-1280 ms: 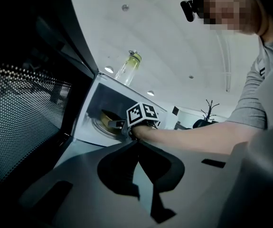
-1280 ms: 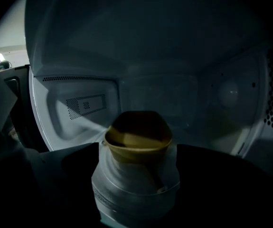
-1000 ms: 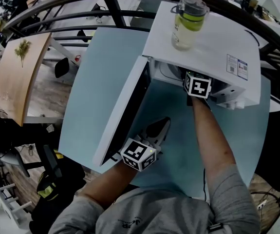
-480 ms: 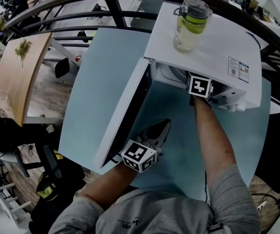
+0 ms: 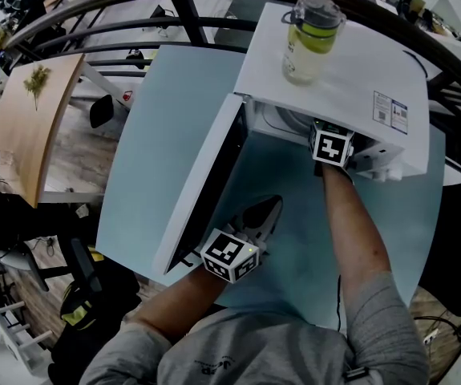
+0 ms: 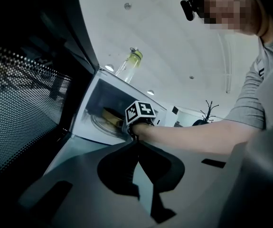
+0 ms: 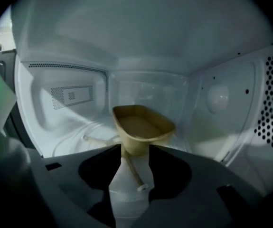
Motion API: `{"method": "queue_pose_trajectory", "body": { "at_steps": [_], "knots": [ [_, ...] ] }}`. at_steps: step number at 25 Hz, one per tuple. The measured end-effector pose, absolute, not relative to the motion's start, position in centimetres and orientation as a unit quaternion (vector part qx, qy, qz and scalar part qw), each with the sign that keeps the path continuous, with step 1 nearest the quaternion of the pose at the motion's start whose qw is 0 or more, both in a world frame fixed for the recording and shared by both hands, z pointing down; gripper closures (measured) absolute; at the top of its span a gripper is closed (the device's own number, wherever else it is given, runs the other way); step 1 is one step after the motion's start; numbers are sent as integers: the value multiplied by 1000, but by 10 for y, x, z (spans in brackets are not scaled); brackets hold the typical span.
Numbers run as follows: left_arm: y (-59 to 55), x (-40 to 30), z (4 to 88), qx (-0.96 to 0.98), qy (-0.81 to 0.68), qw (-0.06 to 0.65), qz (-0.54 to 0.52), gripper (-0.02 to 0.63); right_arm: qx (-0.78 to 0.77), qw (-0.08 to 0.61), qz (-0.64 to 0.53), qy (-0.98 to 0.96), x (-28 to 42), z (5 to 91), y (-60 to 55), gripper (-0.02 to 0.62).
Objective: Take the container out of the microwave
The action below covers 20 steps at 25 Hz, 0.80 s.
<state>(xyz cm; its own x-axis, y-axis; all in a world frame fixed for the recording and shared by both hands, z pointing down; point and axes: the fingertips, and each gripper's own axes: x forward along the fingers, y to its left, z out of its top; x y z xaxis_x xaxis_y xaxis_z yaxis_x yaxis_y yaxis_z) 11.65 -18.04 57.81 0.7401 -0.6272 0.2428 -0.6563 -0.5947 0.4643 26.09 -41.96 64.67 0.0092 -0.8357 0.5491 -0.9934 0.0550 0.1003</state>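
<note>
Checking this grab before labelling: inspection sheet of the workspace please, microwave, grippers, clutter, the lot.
surface: light blue table, carries the microwave.
job's things: microwave door open; tan container inside.
clutter: drink bottle upright on the microwave's top.
grippers: right gripper inside, jaws just closed onto the container's near end; left gripper shut, empty, beside the door.
cables: nothing seen on the table.
surroundings: wooden table at left.

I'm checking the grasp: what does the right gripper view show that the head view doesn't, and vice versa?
Right gripper view only: the tan container inside, its near wall pinched by the jaws of the right gripper, which have just been closing. Head view only: the bottle on top, the open door, the left gripper. Both: the microwave and the right gripper.
</note>
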Motion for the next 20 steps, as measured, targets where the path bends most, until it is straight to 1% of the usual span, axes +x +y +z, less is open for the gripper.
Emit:
{"method": "queue_pose_trajectory", "body": {
  "at_steps": [3, 15, 20],
  "knots": [
    [-180, 115, 577, 892, -362, 271, 26, 591, 651, 248, 168, -697, 253, 646, -409, 379],
    [-170, 121, 573, 894, -359, 267, 28, 591, 617, 237, 161, -733, 243, 645, -377, 357],
    [-162, 117, 573, 894, -360, 266, 25, 591, 605, 258, 136, -741, 240, 640, -375, 348]
  ]
}}
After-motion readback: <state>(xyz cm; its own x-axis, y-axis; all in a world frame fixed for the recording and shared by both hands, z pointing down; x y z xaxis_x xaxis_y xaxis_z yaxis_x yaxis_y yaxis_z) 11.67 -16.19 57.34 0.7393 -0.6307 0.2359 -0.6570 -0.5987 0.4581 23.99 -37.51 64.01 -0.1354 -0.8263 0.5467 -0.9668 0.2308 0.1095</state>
